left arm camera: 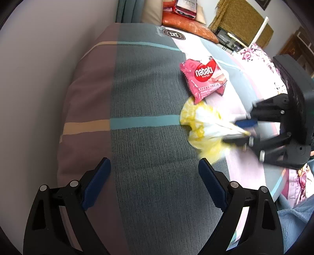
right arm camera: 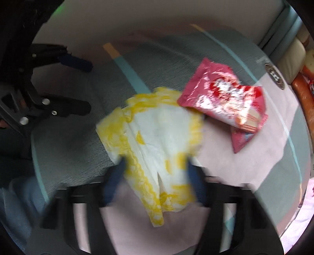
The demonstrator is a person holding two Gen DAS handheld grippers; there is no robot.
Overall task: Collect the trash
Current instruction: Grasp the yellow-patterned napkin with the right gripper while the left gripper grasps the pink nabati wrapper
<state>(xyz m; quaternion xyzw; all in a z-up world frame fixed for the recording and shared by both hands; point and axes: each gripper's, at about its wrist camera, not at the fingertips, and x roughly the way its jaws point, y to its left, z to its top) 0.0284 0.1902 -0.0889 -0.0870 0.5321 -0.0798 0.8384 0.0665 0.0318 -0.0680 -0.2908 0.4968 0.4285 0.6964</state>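
A crumpled yellow and white wrapper [left arm camera: 204, 125] lies on the striped bedspread [left arm camera: 149, 94]. My right gripper [left arm camera: 240, 131] comes in from the right and is shut on its near end; in the right wrist view the wrapper [right arm camera: 157, 145] sits pinched between the blurred blue pads of my right gripper [right arm camera: 157, 176]. A pink Nabati wafer packet [left arm camera: 204, 77] lies just beyond it, its corner touching the wrapper; it also shows in the right wrist view [right arm camera: 225, 102]. My left gripper [left arm camera: 155, 166] is open and empty over the grey stripe, to the left of the wrapper.
The bed's left edge meets a pale wall [left arm camera: 39, 78]. An orange cushion [left arm camera: 188, 25] and a red packet [left arm camera: 184, 7] lie at the head of the bed. A floral cloth [left arm camera: 259, 56] lies at the right. My left gripper [right arm camera: 78, 86] shows in the right wrist view.
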